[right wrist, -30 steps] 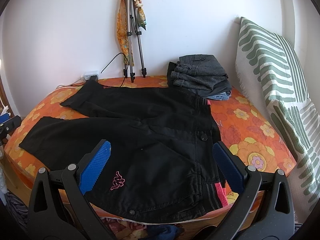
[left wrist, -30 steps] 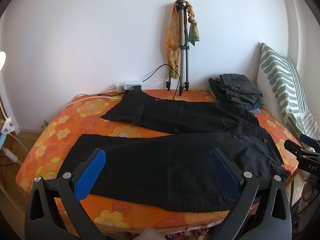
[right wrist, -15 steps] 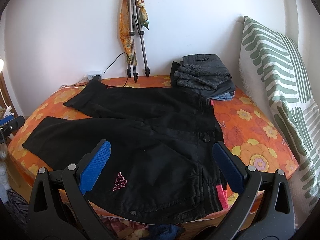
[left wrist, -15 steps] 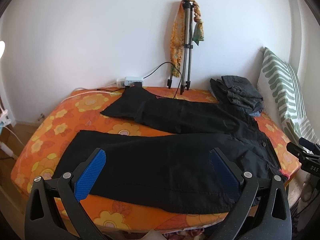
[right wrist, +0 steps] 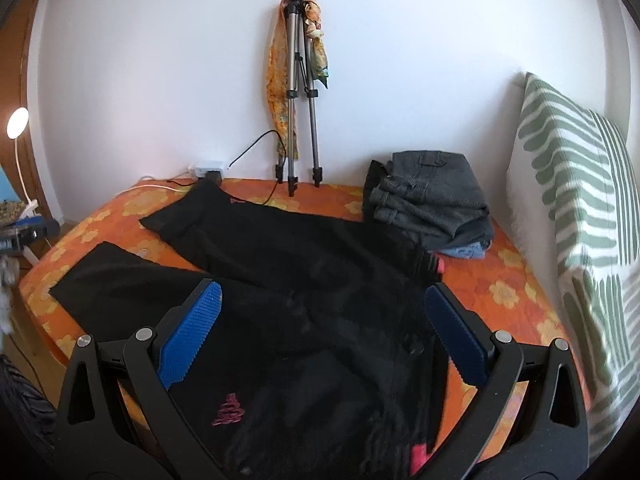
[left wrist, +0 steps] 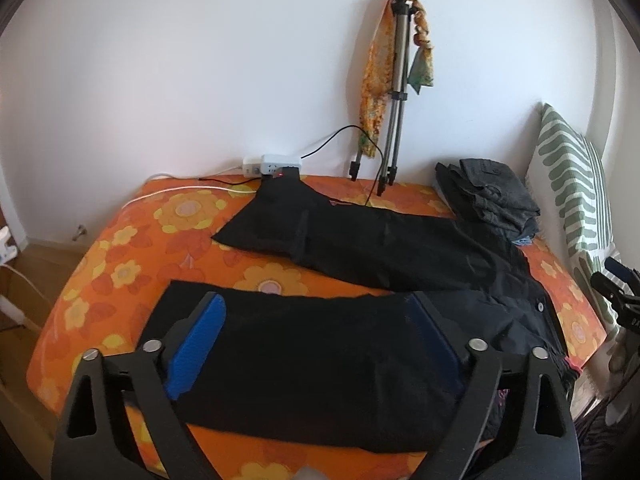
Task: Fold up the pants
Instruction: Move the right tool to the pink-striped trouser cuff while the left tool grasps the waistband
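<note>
Black pants [left wrist: 360, 240] lie spread flat on the orange flowered bed [left wrist: 120, 248], legs pointing left and waist at the right. My left gripper [left wrist: 314, 304] hovers above the near leg; its jaws are closing but stand wide apart, with nothing pressed between the blue pads. The right gripper [right wrist: 322, 290] hangs open over the waist end of the pants [right wrist: 320, 320], above a pink logo [right wrist: 229, 416]. Neither gripper touches the cloth.
A stack of folded grey pants [right wrist: 428, 196] sits at the back right of the bed. A green-striped pillow [right wrist: 580, 184] leans on the right wall. A tripod [left wrist: 396, 92] with scarves and a power strip [left wrist: 276, 164] stand at the back wall.
Both grippers have drawn back and slightly up from the bed, so the pants look smaller and lower. The left gripper's pads have come a little closer together.
</note>
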`<control>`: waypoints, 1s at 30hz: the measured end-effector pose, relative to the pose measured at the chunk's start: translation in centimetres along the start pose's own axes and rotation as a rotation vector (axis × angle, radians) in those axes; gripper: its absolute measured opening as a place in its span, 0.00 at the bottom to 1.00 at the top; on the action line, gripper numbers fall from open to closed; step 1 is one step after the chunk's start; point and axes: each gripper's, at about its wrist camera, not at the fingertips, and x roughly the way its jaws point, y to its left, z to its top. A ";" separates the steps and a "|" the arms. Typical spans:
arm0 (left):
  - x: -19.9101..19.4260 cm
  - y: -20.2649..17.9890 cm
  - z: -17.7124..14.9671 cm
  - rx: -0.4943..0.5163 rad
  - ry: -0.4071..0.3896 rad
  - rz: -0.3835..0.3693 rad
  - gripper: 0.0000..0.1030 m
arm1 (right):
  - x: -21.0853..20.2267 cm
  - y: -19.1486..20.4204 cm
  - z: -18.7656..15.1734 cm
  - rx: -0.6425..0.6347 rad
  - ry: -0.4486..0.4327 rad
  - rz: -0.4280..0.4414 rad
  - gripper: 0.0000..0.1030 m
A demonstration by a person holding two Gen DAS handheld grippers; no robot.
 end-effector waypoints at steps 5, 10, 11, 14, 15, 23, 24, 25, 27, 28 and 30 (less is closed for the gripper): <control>2.1 1.6 3.3 0.004 0.033 -0.020 0.81 | 2.3 -3.7 1.7 0.027 0.063 -0.018 1.00; 5.3 2.5 6.5 -0.007 0.080 -0.042 0.76 | 6.0 -8.8 3.5 0.109 0.104 -0.012 0.98; 5.9 2.5 6.9 -0.006 0.087 -0.048 0.76 | 6.9 -9.6 3.7 0.115 0.109 -0.024 0.96; 8.2 2.7 8.6 -0.003 0.114 -0.058 0.75 | 10.2 -11.7 3.9 0.126 0.143 -0.043 0.94; 8.9 2.8 9.0 -0.003 0.122 -0.063 0.74 | 11.7 -12.5 3.9 0.126 0.161 -0.049 0.94; 17.8 4.5 12.6 -0.016 0.214 -0.053 0.63 | 19.8 -16.3 3.3 0.153 0.240 -0.011 0.90; 18.9 4.8 12.9 -0.020 0.228 -0.052 0.62 | 20.5 -16.5 3.2 0.154 0.247 -0.008 0.90; 20.6 5.2 13.3 -0.030 0.246 -0.057 0.62 | 21.7 -17.2 3.1 0.164 0.262 0.001 0.90; 22.8 5.7 13.7 -0.055 0.271 -0.067 0.61 | 23.4 -18.1 2.8 0.196 0.285 0.025 0.89; 24.4 6.1 13.9 -0.075 0.290 -0.080 0.61 | 24.0 -18.5 2.6 0.213 0.293 0.038 0.89; 26.8 6.4 14.1 -0.085 0.321 -0.090 0.61 | 25.4 -19.1 2.2 0.235 0.305 0.065 0.89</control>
